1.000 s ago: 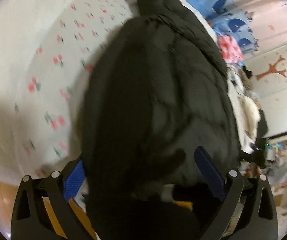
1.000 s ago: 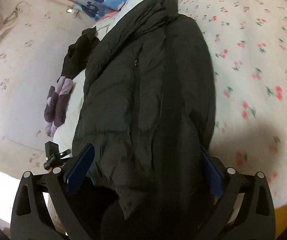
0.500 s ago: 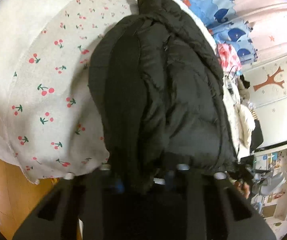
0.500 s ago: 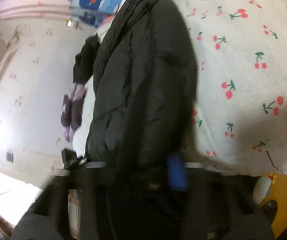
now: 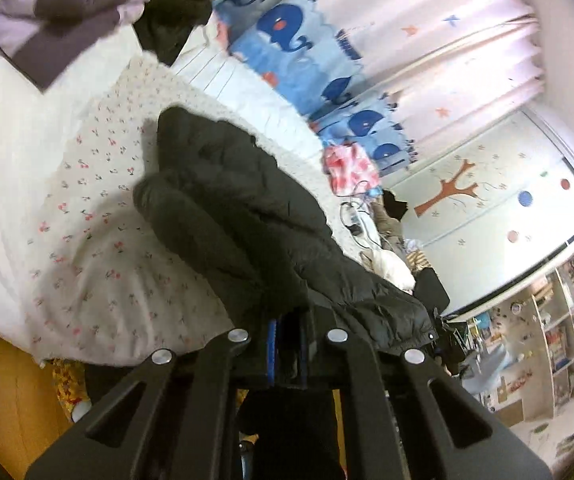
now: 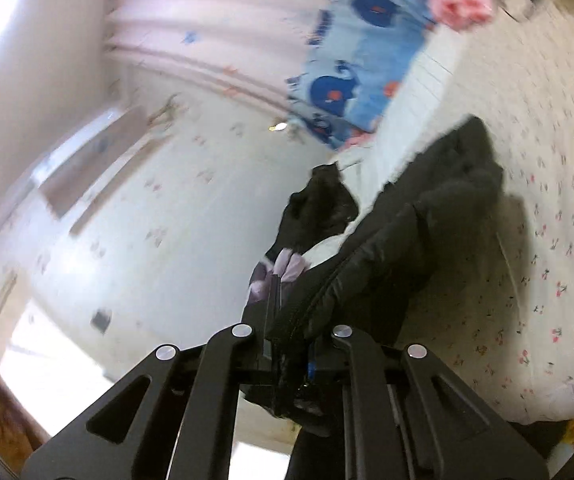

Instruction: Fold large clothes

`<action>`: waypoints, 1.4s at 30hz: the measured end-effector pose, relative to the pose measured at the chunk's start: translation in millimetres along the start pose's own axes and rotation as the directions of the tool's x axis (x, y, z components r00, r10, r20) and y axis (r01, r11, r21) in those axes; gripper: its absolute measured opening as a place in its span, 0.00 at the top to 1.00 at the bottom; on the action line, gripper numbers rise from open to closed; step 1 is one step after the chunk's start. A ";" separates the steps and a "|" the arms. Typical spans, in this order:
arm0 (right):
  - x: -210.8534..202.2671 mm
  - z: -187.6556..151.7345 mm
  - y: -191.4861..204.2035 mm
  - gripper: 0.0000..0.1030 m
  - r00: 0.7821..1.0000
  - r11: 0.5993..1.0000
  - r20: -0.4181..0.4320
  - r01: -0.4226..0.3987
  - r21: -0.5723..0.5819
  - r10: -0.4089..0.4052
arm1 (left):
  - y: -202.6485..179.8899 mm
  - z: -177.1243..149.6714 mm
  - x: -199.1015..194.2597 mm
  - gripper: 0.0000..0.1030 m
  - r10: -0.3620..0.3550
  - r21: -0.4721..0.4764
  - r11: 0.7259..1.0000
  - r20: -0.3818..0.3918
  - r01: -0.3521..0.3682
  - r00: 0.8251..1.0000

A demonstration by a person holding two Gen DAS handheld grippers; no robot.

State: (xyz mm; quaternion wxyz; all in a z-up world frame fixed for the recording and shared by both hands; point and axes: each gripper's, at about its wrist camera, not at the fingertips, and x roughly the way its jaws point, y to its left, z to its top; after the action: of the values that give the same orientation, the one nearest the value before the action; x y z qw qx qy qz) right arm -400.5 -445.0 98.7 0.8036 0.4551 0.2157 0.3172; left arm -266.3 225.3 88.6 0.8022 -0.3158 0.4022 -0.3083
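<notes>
The black puffer jacket (image 5: 239, 216) lies lengthwise on the bed (image 5: 99, 248), over a white cover printed with small red cherries. Its long axis runs from the near edge of the bed away toward the far end, where its collar end points at the blue whale-print cloth (image 5: 287, 52). The near hem is lifted off the bed, so the jacket slopes down from the hem to the far part, which rests on the cover.

The left hand-held gripper (image 5: 287, 344) is closed tight on the near hem, with black quilted fabric bunched between its blue pads. The right hand-held gripper (image 6: 293, 354) is likewise pinched shut on the hem at the other near corner, along the zip edge, with the jacket (image 6: 419, 232) stretching away from it up and to the right in its view.

Beyond the jacket, at the far left of the bed in the left wrist view, lie a lilac and dark purple garment (image 5: 67, 8) and a heap of black clothing (image 5: 175, 12). A pink flowered garment (image 5: 351, 168) sits at the far right edge.
</notes>
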 end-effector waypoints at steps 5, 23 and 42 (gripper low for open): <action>-48.0 -52.8 -9.2 0.77 0.950 0.986 -0.263 0.152 -0.075 -0.167 | 25.9 -62.3 -34.3 0.88 0.085 0.108 0.992 -0.172 -0.067 0.981; 218.2 54.8 -62.7 0.24 0.823 0.815 -0.121 0.509 -0.277 -0.555 | 8.1 62.0 141.2 0.46 0.294 0.213 0.936 -0.038 -0.280 0.955; 328.8 76.2 -217.3 0.23 0.527 0.543 -0.152 0.755 -0.367 -0.836 | 79.9 119.5 352.0 0.23 0.505 0.320 0.833 -0.108 -0.450 0.857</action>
State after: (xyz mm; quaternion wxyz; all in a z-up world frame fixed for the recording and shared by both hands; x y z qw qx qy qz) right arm -51.9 -341.7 -71.5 0.8654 0.1409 0.4808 0.0033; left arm 24.5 41.5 -73.2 0.8487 -0.0561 0.4940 -0.1802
